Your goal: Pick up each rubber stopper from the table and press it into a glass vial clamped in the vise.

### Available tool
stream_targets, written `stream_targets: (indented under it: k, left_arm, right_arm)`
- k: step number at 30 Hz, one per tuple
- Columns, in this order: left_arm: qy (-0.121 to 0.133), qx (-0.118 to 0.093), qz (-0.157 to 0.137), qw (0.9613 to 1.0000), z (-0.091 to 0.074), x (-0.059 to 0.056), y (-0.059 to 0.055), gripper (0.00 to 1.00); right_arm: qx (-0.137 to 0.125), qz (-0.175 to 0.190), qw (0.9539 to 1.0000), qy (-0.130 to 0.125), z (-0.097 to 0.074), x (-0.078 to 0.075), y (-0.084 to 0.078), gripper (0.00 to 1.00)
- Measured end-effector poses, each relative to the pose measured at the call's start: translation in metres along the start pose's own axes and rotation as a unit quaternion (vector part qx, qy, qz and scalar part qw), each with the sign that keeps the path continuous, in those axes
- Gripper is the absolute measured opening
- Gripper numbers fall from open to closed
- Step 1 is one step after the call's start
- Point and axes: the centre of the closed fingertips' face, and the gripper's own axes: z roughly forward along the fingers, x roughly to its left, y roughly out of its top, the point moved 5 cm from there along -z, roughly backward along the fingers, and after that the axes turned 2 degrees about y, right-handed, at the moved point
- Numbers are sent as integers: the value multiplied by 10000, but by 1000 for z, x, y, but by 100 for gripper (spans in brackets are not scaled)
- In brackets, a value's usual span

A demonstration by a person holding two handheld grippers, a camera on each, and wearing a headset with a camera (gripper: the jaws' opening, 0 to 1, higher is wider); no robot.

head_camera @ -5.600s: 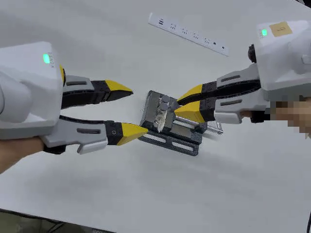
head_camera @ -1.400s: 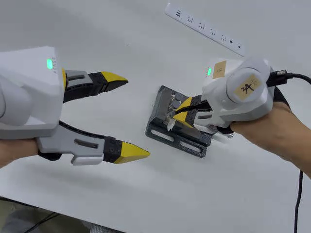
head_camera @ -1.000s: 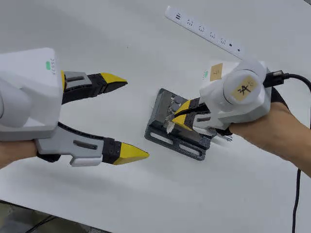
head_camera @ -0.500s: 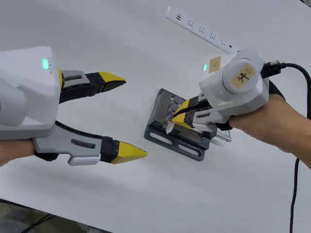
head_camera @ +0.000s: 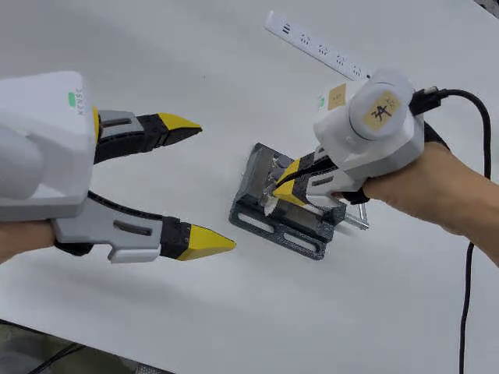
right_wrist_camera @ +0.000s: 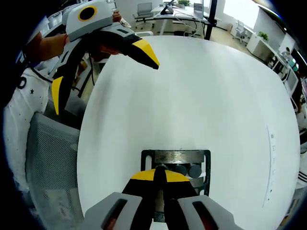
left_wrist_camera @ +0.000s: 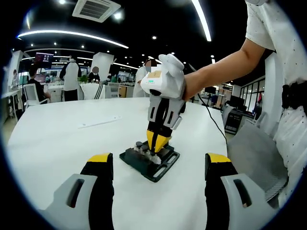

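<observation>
Still right hand-held gripper over vise — seemingly unmoved.

My vise sits mid-scene on the white table, dark, its slotted foot toward me. Clear glass vials stand clamped upright in a row; the far ones carry grey rubber stoppers.

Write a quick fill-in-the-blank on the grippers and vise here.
The left gripper is ____ and holds nothing.
The right gripper is ____, its tips pointing down at the vise.
The vise stands on a ____ table.
Missing: open; shut; white.
</observation>
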Motion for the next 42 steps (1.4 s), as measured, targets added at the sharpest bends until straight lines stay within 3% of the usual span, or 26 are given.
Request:
stream_targets:
  k: [20,28,31,33,42]
  left_arm:
    - [6,-22,9,10000,0,1,2,76]
    - [-23,-20,23,10000,1,-2,4,76]
    - [-41,3,51,10000,1,-3,5,76]
    - [-45,8,58,10000,1,-3,6,76]
    - [-43,68,150,9999,-2,-5,11,76]
  right_arm:
    - [185,-154,9997,24,1,1,2,0]
    - [93,-118,9999,-21,1,2,3,0]
    - [-98,151,9998,-17,0,1,0,1]
    - [-154,-7,9999,-55,0,2,-2,1]
    - [-281,95,9993,-226,-1,2,-3,1]
